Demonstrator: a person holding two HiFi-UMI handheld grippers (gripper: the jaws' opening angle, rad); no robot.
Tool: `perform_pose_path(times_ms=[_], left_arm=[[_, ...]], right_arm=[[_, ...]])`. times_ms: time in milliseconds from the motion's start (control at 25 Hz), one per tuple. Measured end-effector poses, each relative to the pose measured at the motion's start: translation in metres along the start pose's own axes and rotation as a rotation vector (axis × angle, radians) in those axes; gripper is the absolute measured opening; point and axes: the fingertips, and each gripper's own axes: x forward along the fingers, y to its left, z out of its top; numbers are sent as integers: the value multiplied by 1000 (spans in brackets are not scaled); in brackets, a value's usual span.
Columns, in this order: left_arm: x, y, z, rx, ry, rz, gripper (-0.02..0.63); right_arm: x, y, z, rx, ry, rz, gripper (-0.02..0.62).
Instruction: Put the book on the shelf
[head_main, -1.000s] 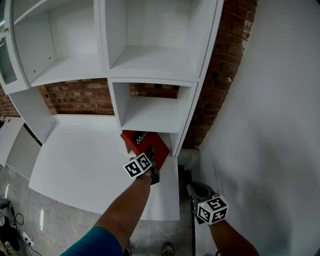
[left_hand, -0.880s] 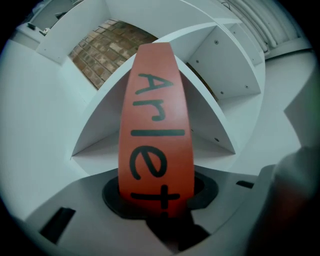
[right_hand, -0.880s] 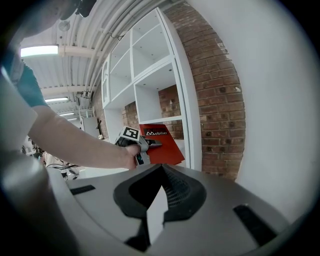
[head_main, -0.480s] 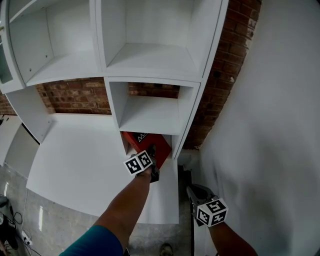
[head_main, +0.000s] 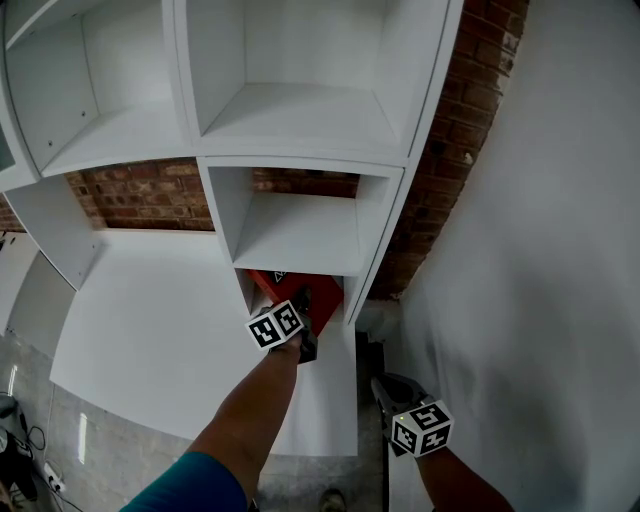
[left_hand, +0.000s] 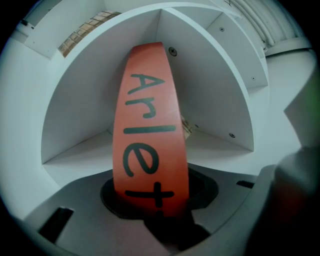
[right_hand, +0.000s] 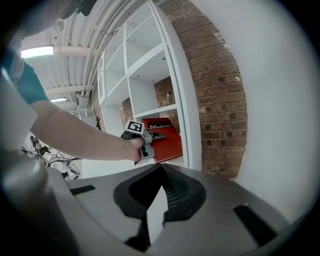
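While the left gripper (head_main: 302, 308) grips 1 red book (left_hand: 150, 130), right gripper (right_hand: 150, 217) sits clenched, empty.

A brick wall (head_main: 445, 180) meets a plain white wall (head_main: 545, 250), with grey floor (head_main: 100, 440) below.

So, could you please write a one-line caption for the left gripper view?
The left tongs grip a red book with dark lettering, pointed into a white shelf compartment.
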Motion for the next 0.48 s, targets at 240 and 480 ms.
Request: perform_pose_path(times_ms=[240,480], left_arm=[[10,2,6,30,4,-3,178],[13,9,-4,52,81,-16,215]], right_arm=[[8,1,-2,-4,10,10,21],[9,2,-6,-2,21,12,21]])
